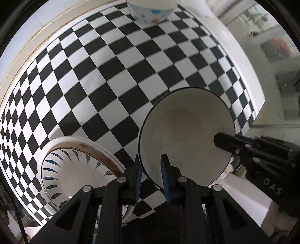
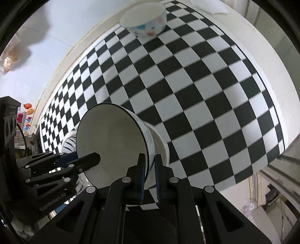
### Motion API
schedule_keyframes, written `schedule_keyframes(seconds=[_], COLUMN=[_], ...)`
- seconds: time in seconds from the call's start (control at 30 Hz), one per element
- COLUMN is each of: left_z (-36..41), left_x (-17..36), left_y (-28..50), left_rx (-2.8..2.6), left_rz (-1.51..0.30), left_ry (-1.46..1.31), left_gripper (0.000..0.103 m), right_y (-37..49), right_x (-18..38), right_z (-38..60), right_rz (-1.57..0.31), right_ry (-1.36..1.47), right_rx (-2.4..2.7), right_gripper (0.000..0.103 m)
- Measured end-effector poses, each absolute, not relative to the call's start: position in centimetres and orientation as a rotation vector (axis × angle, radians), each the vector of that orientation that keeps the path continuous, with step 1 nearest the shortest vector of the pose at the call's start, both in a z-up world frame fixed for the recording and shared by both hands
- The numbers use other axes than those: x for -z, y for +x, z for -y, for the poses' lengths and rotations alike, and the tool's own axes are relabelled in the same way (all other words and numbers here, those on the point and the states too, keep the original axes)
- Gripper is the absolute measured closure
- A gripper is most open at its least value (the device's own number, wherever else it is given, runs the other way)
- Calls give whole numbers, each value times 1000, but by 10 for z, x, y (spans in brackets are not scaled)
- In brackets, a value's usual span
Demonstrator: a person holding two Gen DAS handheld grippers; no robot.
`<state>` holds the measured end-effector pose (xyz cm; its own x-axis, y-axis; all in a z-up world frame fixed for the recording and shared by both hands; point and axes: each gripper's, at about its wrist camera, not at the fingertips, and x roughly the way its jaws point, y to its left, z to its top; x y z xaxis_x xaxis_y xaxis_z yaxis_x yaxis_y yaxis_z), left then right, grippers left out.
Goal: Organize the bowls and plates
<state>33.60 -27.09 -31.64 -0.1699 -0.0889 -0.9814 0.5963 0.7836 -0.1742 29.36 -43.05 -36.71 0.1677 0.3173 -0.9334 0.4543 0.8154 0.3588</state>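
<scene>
A white bowl with a black rim [image 1: 185,135] [image 2: 110,137] is held tilted above the checkered cloth, its opening facing the cameras. My left gripper [image 1: 151,176] has its jaws astride the bowl's near-left rim, closed on it. My right gripper [image 2: 150,169] is shut on the opposite rim; it shows in the left wrist view [image 1: 234,145] at the right. The left gripper shows in the right wrist view [image 2: 82,159] reaching onto the bowl. A stack of plates with blue leaf marks [image 1: 75,169] [image 2: 69,144] lies left of and below the bowl.
A white bowl with coloured spots [image 1: 150,11] [image 2: 146,20] stands at the far edge of the checkered cloth [image 1: 112,75] [image 2: 187,93]. The table's right edge [image 1: 249,71] drops off to the floor. Clutter sits at the far left [image 2: 26,120].
</scene>
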Motion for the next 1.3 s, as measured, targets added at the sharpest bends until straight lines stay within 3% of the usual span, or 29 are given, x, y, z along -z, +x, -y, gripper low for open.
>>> schedule_keyframes(seconds=[0.73, 1.13, 1.2, 1.3], left_z=[286, 248, 252, 262], left_x=[344, 264, 249, 240], left_y=[318, 357, 378, 413], left_rx=[619, 646, 627, 592], left_rz=[-1633, -1550, -1524, -1509], left_ry=[522, 266, 219, 152], left_gripper=[86, 83, 73, 69], right_y=[297, 291, 299, 320], right_x=[393, 334, 322, 308], right_z=[417, 432, 440, 461], right_rz=[-1522, -1426, -1402, -1359], right_ry=[621, 666, 672, 692], right_rx=[159, 188, 184, 163], right_gripper=[90, 90, 83, 62])
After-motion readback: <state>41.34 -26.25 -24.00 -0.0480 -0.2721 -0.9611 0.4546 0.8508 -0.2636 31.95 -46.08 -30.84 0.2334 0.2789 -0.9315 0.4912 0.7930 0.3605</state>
